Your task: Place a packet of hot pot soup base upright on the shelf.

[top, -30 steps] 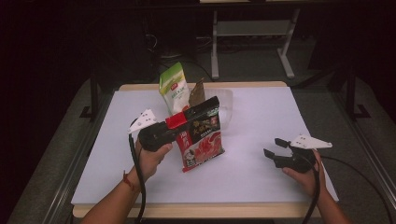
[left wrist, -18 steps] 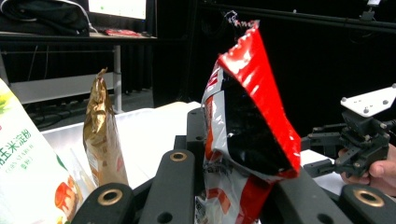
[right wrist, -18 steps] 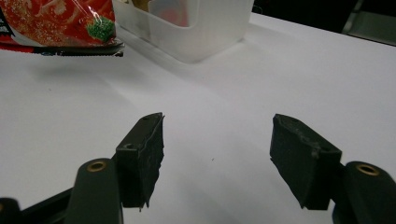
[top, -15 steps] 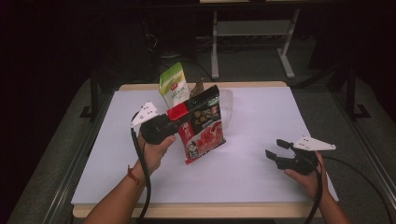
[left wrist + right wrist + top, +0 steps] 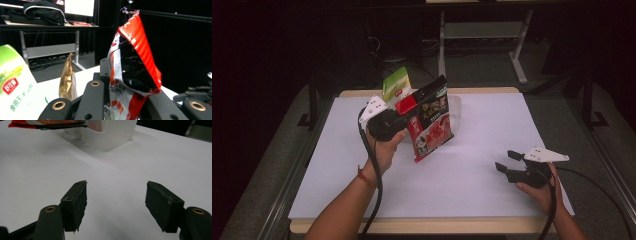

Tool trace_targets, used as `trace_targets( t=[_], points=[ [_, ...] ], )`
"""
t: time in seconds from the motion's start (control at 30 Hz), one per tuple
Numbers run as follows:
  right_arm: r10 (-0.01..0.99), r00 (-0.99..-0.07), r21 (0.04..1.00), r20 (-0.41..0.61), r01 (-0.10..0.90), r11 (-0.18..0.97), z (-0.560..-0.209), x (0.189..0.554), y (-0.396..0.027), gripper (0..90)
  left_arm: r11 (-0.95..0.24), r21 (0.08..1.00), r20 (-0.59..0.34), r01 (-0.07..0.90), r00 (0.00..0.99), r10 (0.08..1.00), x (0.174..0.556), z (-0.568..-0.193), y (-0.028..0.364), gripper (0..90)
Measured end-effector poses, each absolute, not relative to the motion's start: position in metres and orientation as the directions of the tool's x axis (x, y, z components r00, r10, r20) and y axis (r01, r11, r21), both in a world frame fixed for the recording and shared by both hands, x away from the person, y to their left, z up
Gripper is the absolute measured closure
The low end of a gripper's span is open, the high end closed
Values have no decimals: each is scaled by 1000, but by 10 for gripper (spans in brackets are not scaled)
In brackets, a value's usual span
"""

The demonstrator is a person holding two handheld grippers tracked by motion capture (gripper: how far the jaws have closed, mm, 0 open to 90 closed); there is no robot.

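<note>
Big white table (image 5: 472, 165) spread wide under everything, with a wooden edge along the front and dark floor all around.

Clear white box (image 5: 456, 107) near the back of the table, just behind the raised snack bag. Seen again in the right gripper view as a pale tub (image 5: 110, 132) on the white top.

Red and black snack bag (image 5: 429, 125) up in the air, tilted, bottom corner off the table. Clamped in the left gripper (image 5: 404, 112), jaws squeezed tight on the bag's top part. Same bag (image 5: 133, 67) close up in the left gripper view, shiny and crinkled, standing tall between the black jaws, pinched low down.

Green and white bag (image 5: 396, 86) just behind the left gripper, at the back of the table. Up close in the left gripper view, green on top, white below, with a small red badge (image 5: 15, 85).

Small gold-brown bag (image 5: 67, 80) standing up thin beside the green one, a bit farther off.

Left hand (image 5: 382, 147) wrapped around the black handle, with a black cable hanging down along the arm.

Right gripper (image 5: 507, 162) low over the table's front right part, well apart from the bags. Jaws wide apart, nothing between them but bare white table, plain to see in the right gripper view (image 5: 116, 202).
</note>
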State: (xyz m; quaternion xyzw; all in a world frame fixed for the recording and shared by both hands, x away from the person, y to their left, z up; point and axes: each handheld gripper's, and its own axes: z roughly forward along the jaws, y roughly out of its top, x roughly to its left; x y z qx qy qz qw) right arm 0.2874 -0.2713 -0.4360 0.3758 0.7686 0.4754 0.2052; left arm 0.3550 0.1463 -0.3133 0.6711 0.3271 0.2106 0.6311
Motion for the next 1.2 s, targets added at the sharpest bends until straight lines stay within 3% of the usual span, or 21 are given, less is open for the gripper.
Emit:
trace_targets(
  t=[1.2],
  points=[
    [783,-621,891,39,376,254,-434,282,-275,323,1,987,-86,163,512,855,447,-317,73,802]
  ],
)
